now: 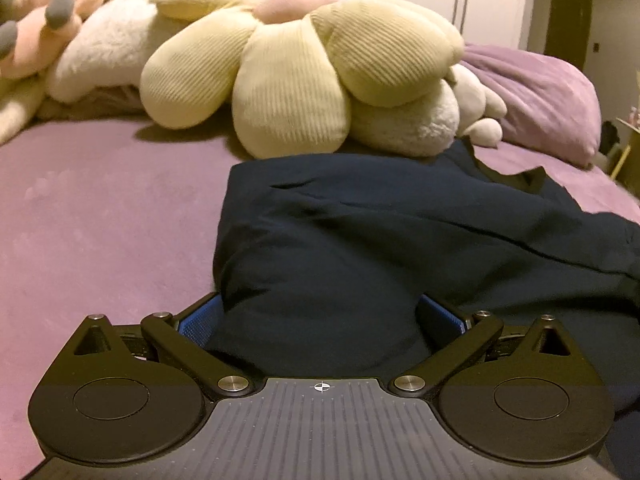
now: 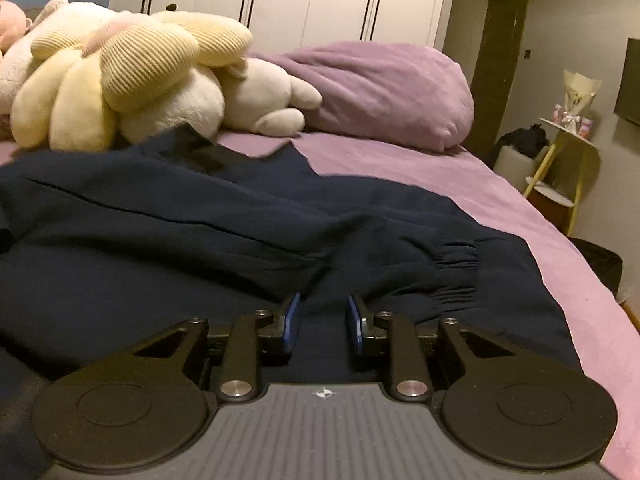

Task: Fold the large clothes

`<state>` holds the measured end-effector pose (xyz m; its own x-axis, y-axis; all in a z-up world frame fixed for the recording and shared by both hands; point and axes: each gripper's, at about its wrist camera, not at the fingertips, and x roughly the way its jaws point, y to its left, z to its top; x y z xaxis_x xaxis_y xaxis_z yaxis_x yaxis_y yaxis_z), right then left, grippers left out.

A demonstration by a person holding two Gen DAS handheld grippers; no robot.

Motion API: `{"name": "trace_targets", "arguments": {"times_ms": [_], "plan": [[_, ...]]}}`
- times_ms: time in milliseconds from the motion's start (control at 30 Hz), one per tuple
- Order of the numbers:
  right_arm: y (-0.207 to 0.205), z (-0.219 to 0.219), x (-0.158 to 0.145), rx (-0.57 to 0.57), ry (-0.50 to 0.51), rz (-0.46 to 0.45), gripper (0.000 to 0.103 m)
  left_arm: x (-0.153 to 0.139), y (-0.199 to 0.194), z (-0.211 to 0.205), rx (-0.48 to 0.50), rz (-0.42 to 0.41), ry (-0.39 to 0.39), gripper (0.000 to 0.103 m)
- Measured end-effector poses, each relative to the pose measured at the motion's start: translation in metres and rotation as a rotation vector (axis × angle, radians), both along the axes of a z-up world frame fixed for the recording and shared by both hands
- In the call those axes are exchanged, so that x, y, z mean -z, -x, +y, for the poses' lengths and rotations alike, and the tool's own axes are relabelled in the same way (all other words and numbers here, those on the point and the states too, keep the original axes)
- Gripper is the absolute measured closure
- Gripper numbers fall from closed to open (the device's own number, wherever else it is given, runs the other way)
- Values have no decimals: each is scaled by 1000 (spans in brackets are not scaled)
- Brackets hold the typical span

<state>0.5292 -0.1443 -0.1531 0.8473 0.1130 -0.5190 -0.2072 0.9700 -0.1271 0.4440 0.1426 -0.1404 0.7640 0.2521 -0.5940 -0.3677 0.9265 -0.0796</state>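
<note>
Navy garment [image 1: 360,240] bunched between wide-spread left gripper [image 1: 322,320], right gripper [image 2: 322,320] part-open above it, gripping nothing.

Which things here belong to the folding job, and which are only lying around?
For the job: navy garment, left gripper with fabric bunched between its wide-open jaws, right gripper partly open above the cloth.

Lying about: flower cushion, white plush toy, purple pillow, side table.

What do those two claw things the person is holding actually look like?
Both match. The left gripper and right gripper have a ribbed grey body with a small crosshair mark, two round black discs, black linkage bars with silver rivets, and blue textured finger pads. No cables visible.
</note>
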Motion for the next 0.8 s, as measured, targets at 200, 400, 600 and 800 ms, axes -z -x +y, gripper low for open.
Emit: {"name": "trace_targets", "arguments": {"times_ms": [200,400,600,800], "plan": [[-3,-13,-14,47,-10,-10,86,-4,1,6,10,10,-69,0],[-9,-44,-7,56,-65,2,103,7,-3,18,17,9,15,0],[-13,-36,-3,32,8,13,103,-2,-1,9,3,40,-62,0],[32,-43,-29,63,-31,-29,93,-8,11,3,-5,58,-105,0]]}}
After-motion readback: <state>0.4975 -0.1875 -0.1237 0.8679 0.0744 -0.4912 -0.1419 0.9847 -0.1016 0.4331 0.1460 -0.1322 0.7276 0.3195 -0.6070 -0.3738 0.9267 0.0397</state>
